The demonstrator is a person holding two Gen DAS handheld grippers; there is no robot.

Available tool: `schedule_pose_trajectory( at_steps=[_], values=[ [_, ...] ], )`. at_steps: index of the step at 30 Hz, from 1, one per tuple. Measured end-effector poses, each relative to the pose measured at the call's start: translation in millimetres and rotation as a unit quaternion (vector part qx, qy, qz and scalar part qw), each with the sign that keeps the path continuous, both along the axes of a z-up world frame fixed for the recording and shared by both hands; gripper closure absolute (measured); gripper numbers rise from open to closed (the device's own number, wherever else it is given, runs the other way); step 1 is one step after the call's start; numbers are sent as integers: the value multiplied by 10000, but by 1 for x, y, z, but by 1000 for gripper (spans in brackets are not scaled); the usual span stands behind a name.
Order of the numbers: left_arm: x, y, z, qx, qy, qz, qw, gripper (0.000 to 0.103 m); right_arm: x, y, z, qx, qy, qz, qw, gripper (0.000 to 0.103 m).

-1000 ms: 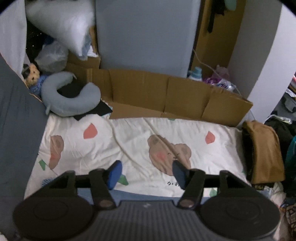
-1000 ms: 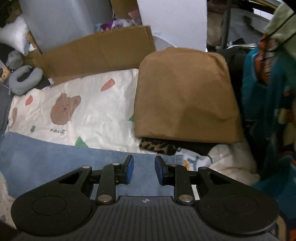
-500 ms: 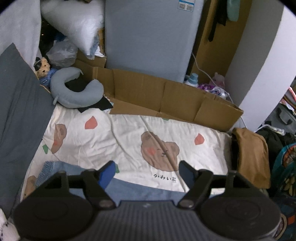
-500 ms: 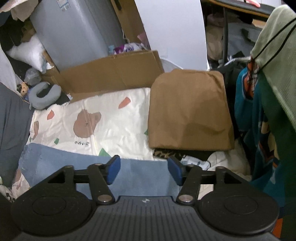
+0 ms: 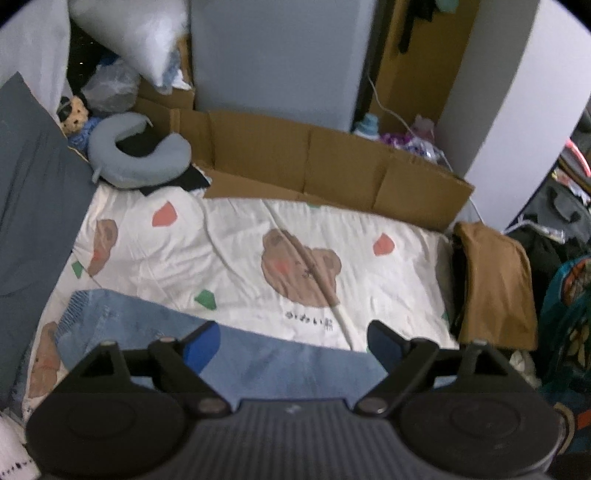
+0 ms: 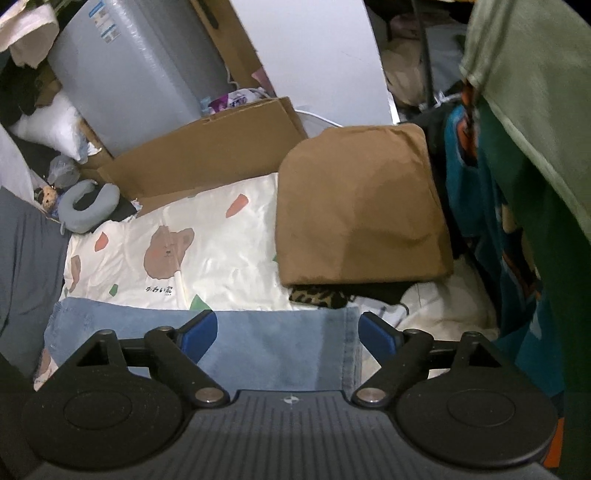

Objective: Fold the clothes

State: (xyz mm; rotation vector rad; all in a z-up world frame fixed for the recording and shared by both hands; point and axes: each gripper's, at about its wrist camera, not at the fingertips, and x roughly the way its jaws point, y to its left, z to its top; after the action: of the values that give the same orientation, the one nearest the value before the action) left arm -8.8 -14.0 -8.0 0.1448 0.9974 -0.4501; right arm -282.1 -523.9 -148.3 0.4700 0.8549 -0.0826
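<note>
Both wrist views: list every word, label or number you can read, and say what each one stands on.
"かわい" then a blurred character: small dark print under the brown bear on the bedsheet.
Sticker on the grey wrapped panel: blue and white, print too small to read.
Packets behind the cardboard: printing blurred, unreadable.
Nothing else legible.

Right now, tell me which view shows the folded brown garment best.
The right wrist view: the folded brown garment fills mid-frame, its top face fully visible. The left wrist view catches it only foreshortened at the bed's right edge.
</note>
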Motion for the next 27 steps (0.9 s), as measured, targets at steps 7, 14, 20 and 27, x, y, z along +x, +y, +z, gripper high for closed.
schedule_pose_trajectory(
  at_steps=[7, 14, 20, 27],
  values=[
    [-9, -19, -34, -29, 118, -192, 9997, 14, -21, -10, -28, 239, -25, -40, 9997, 12],
    [-21, -51, -76, 4, 314, -505, 9982, 14, -34, -17, -69, 386, 145, -152, 9990, 12],
    [-33, -70, -120, 19, 624, -737, 9953, 14, -38, -25, -106, 553, 318, -212, 9977, 12],
    [-45, -72, -177, -16, 1080, -655, 9920, 14, -38, -28, -143, 668, 360, -260, 9968, 12]
  ],
)
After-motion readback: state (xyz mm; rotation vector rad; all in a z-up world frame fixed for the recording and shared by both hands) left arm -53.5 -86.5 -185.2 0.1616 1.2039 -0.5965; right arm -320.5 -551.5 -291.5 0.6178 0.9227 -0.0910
